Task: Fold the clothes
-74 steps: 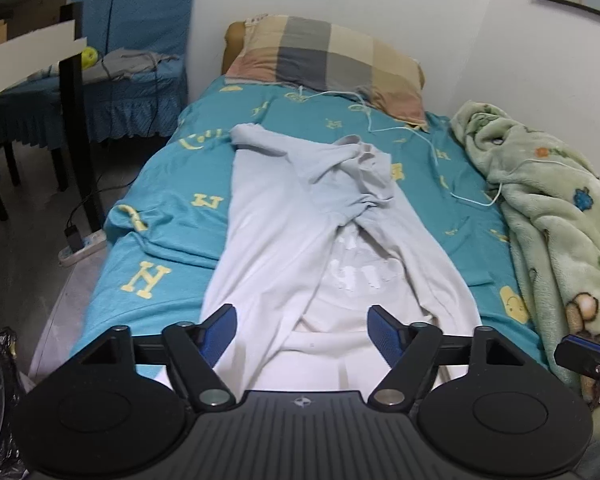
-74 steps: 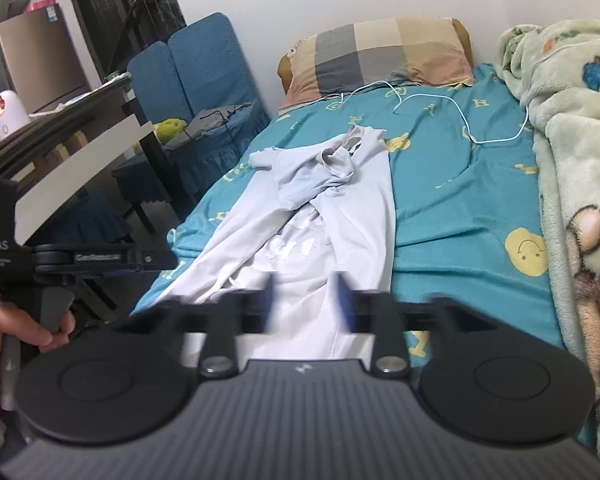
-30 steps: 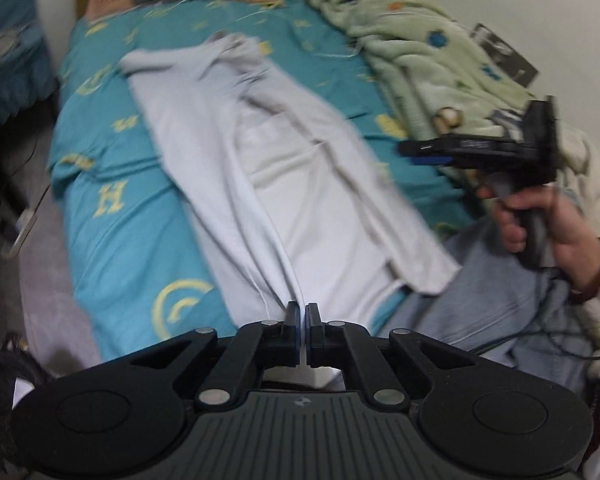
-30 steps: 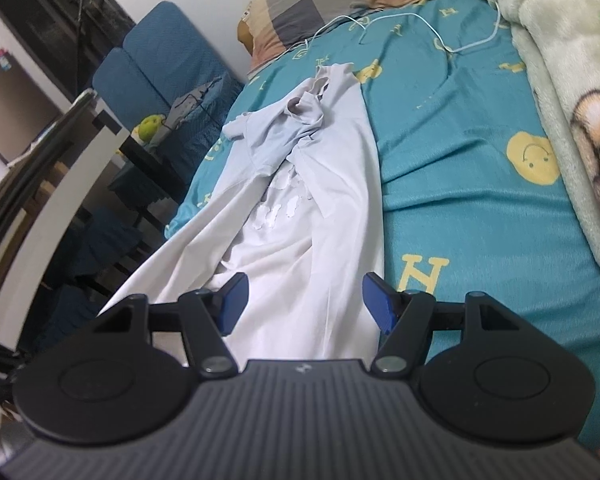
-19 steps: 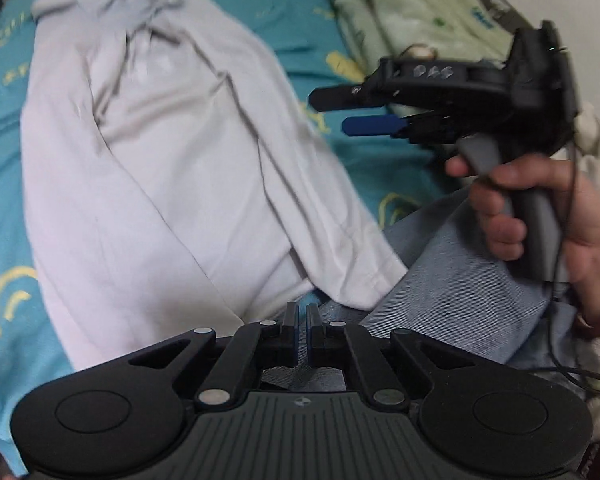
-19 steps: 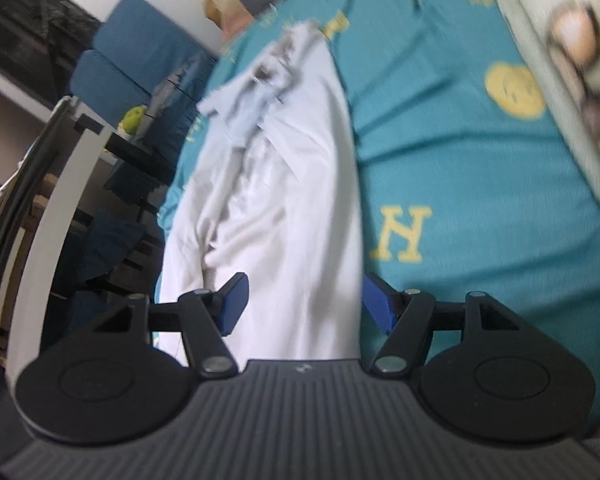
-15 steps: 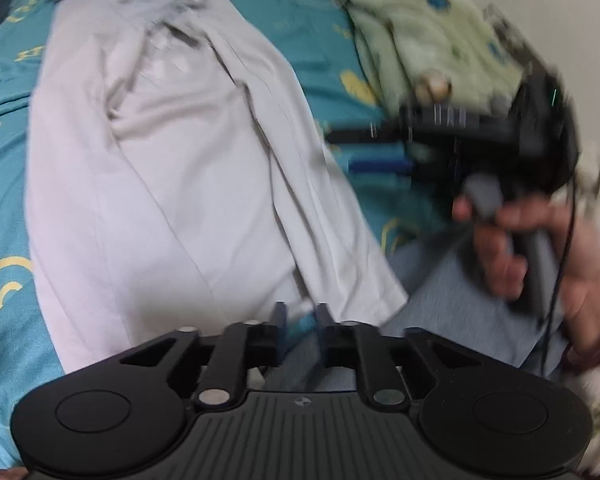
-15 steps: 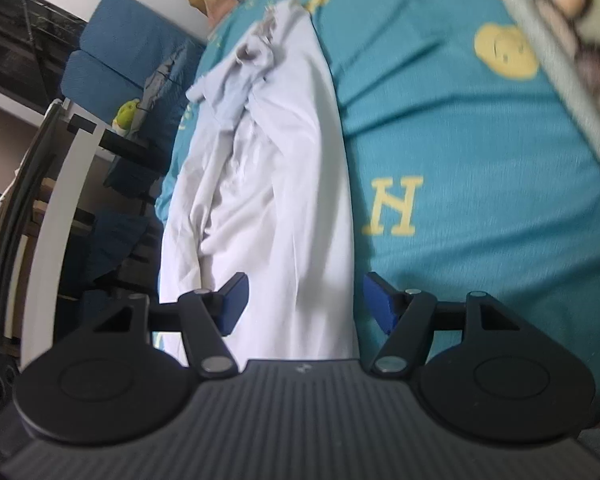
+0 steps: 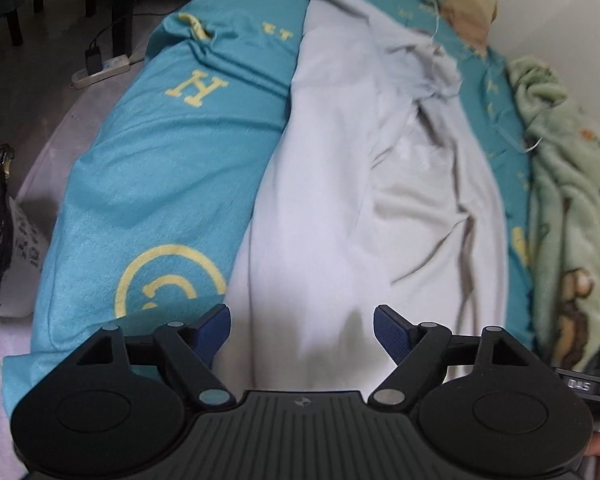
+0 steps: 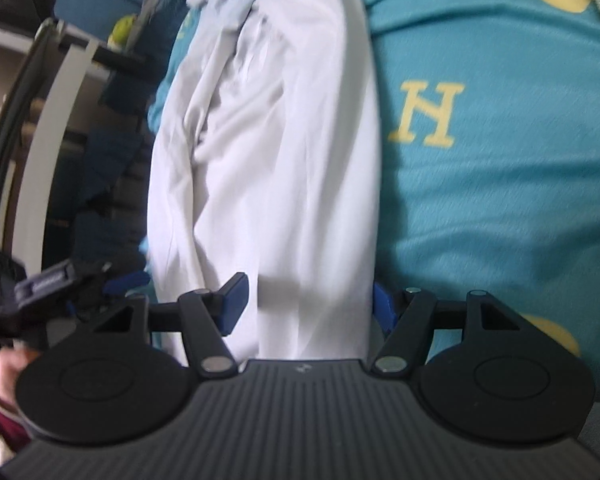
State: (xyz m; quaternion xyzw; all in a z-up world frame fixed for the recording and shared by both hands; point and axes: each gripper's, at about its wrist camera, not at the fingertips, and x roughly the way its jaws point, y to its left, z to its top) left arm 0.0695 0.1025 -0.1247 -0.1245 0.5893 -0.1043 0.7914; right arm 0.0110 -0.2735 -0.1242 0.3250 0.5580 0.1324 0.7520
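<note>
Shirt (image 9: 340, 208) — a pale grey-white one — lies stretched along the teal bedsheet (image 9: 160, 184), its collar end far up near the pillow (image 9: 468, 4), its near hem just under both tools. On the left, beyond the bed edge, a power strip (image 9: 100, 72) lies on the floor; on the right a green fleece blanket (image 9: 568, 200) is bunched along the bed.

A second ago the left gripper (image 9: 302, 330) was pinched shut just above the hem; its jaws have just been opening, and now they stand wide over the cloth with nothing pressed between the blue pads. I judge it let go of the hem, so this part of the fold is laid and a new hold must be taken. It tilts steeply down, close over the near hem.

The right gripper (image 10: 304, 300) has come lower than before. Its jaws stand about half open, astride the shirt's near right edge, not pinching it, and it also points downward.
</note>
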